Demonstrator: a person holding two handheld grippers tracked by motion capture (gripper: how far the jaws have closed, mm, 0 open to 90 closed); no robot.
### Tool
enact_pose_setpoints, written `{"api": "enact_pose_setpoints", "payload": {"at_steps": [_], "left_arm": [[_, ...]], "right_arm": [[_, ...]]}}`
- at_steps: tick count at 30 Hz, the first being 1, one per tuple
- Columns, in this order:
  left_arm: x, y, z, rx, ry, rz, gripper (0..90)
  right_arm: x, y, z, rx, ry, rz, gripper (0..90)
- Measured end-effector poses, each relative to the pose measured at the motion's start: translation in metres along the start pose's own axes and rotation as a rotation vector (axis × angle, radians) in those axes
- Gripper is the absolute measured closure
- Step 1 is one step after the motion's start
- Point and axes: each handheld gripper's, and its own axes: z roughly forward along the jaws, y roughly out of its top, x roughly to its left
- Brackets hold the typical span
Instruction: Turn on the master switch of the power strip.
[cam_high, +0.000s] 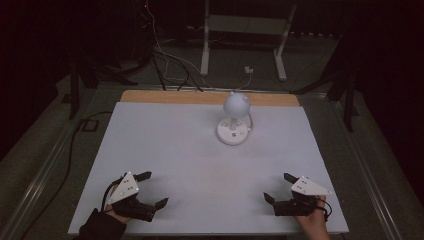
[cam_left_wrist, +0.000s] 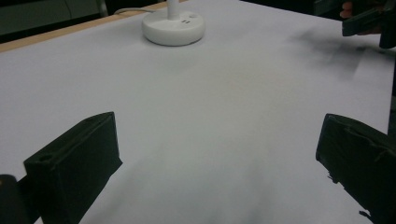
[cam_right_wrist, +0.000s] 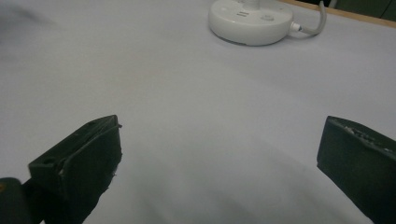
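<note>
A small white desk lamp (cam_high: 233, 120) stands upright toward the far side of the white worktop (cam_high: 175, 150), a little right of its middle. It has a round flat base (cam_left_wrist: 173, 29) with buttons on top, a short stem and a rounded head. A white cable (cam_right_wrist: 314, 23) leaves the base and runs off over the far wooden edge of the worktop.

By the look of it the lamp is light, hard plastic, smooth and fairly slippery, with most of its weight low in the base. The head and stem look like the weak parts; the neck may bend or pivot if squeezed. The safer hold is probably across the rim of the base, or low on the stem just above it, minding the cable's tug.

Well short of the lamp, near the front edge, the left claw (cam_high: 149, 189) sits to its left and the right claw (cam_high: 278, 188) to its right, both with jaws spread wide and holding nothing
</note>
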Motion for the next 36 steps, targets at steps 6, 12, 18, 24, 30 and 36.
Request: {"api": "enact_pose_setpoints", "payload": {"at_steps": [6,12,18,24,30,36], "left_arm": [[-0.002,0.0,0.004,0.017,-0.03,-0.006,0.1],[-0.004,0.0,0.006,0.019,-0.048,0.002,0.1],[-0.004,0.0,0.008,0.028,-0.044,0.003,0.1],[-0.005,0.001,0.008,0.027,-0.048,0.013,0.2],[-0.004,0.001,0.008,0.027,-0.044,0.012,0.1],[-0.005,0.002,0.008,0.021,-0.046,0.018,0.1]], "right_arm": [[-0.002,0.0,-0.001,0.011,-0.017,0.014,0.0],[-0.002,0.0,-0.001,0.031,-0.049,0.009,0.0],[-0.001,0.003,-0.006,0.017,-0.099,0.019,0.0],[0.003,0.004,-0.005,0.037,-0.081,0.044,0.0],[0.008,0.009,-0.003,0.031,-0.056,0.042,0.0],[0.011,0.013,0.0,0.029,-0.022,0.051,0.0]]}}
